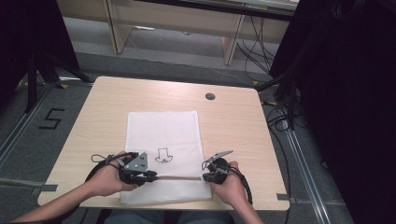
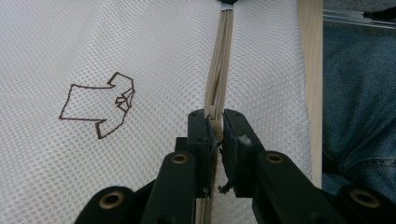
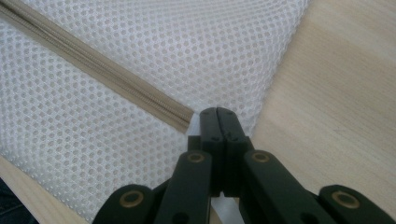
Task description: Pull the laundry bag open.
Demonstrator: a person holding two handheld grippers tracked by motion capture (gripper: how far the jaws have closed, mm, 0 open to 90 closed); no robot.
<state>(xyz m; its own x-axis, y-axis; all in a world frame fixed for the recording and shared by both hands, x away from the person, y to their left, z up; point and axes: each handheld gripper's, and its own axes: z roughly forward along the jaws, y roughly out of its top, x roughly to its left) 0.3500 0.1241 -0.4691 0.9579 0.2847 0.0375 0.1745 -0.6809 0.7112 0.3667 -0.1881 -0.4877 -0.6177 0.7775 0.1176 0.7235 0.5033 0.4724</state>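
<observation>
A white mesh bag [image 1: 163, 130] lies flat on the wooden table [image 1: 233, 126], with a brown shirt outline [image 1: 163, 156] drawn on it. A beige zipper [image 1: 180, 178] runs across the bag near its front edge. My left gripper [image 1: 153, 176] is at the zipper's left end, and in the left gripper view it [image 2: 215, 125] is shut on the beige zipper pull, with the zipper [image 2: 219, 60] stretching away. My right gripper [image 1: 205, 177] is at the zipper's right end. In the right gripper view it [image 3: 217, 113] is shut on the bag's mesh [image 3: 140, 56] beside the zipper's end [image 3: 183, 119].
A round grey grommet [image 1: 210, 96] sits in the table near its far edge. Bare wood [image 3: 336, 93] lies right of the bag. The person's jeans [image 2: 359, 116] show past the table's front edge. Cables and dark curtains stand beyond the table on the right.
</observation>
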